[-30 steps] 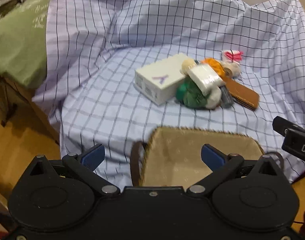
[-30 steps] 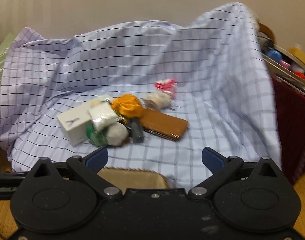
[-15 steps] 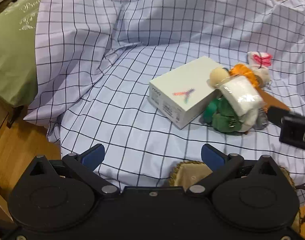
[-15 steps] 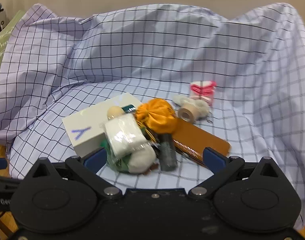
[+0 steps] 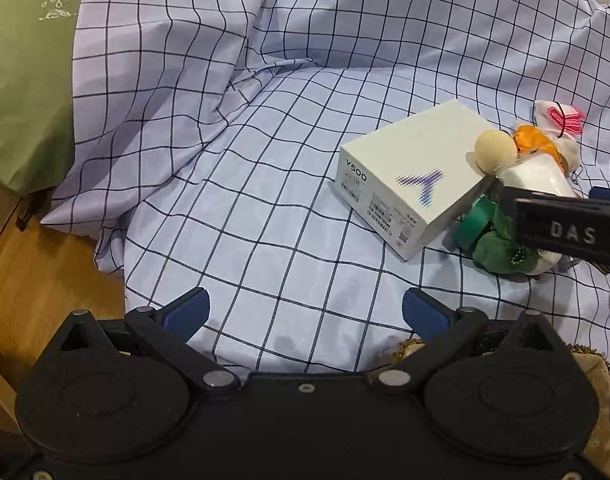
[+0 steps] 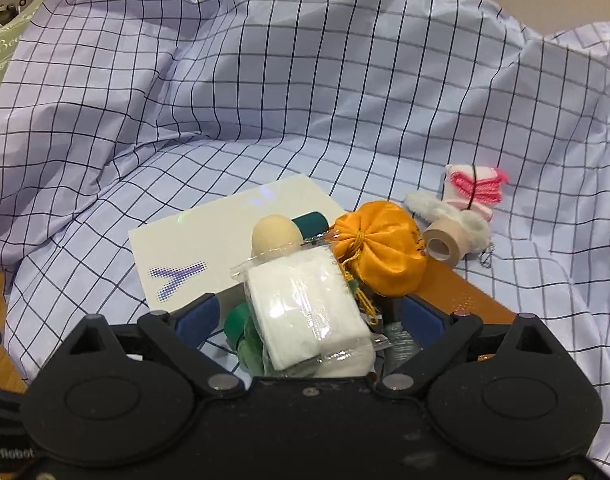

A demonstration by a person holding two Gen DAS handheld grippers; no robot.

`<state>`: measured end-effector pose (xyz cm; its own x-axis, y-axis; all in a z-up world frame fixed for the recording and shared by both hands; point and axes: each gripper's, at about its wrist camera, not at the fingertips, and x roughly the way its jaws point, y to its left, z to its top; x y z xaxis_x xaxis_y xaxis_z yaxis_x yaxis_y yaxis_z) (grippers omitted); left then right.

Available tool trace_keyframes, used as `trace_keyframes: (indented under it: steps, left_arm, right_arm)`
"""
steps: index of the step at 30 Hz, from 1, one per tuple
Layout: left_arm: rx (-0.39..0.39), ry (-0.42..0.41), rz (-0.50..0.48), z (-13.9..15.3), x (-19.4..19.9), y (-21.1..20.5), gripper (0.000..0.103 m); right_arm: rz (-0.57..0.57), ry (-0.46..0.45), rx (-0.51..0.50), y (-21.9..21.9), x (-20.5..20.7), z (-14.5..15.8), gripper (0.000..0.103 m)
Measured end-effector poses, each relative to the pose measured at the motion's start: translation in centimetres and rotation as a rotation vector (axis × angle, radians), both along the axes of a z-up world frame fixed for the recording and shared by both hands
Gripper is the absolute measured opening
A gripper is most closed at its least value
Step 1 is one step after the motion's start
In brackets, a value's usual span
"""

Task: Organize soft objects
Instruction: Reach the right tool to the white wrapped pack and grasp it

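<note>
A pile lies on the checked cloth point(image 5: 265, 160): a white box point(image 6: 225, 240), a beige ball point(image 6: 275, 234), a clear-wrapped white cloth pack point(image 6: 301, 280), a green soft toy point(image 6: 245, 340), an orange pouch point(image 6: 381, 256), a tape roll point(image 6: 443, 246) and a pink-and-white knitted piece point(image 6: 475, 188). My right gripper point(image 6: 309, 308) straddles the white pack. Its jaws are closing, and the pads stand apart from the pack's sides. My left gripper point(image 5: 305, 304) is open over bare cloth, left of the box point(image 5: 409, 176), with nothing between its fingers.
A brown flat case point(image 6: 473, 296) lies under the pouch. The woven basket point(image 5: 585, 364) peeks out at the lower right of the left wrist view. A green cushion point(image 5: 25, 80) and wooden floor point(image 5: 45, 272) lie to the left. The cloth rises in folds behind the pile.
Both grippers moved forward and down toward the pile. The right one now has the white pack between its fingers. The basket slid almost out of the left wrist view.
</note>
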<state>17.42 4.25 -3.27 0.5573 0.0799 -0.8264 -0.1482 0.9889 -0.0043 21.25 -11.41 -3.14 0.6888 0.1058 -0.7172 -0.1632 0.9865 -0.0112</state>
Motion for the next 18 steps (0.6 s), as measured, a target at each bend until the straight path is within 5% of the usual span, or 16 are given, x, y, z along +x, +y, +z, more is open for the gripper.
trace_keyframes:
  steps: [6, 8, 12, 18]
  left_arm:
    - [-0.002, 0.007, -0.003, -0.2, 0.1, -0.1, 0.099]
    - [0.001, 0.007, -0.005, -0.2, 0.1, -0.1, 0.099]
    - [0.006, 0.005, -0.008, 0.0, 0.2, -0.3, 0.099]
    - [0.018, -0.008, -0.037, 0.6, 0.4, -1.5, 0.099]
  right_arm:
    - [-0.020, 0.022, -0.002, -0.1, 1.2, -0.9, 0.098]
    - [-0.023, 0.007, -0.005, -0.2, 1.3, -0.9, 0.092]
    - [-0.040, 0.007, -0.041, -0.7, 1.3, -0.9, 0.050]
    - [-0.093, 0.008, 0.057, -3.7, 0.5, 0.2, 0.049]
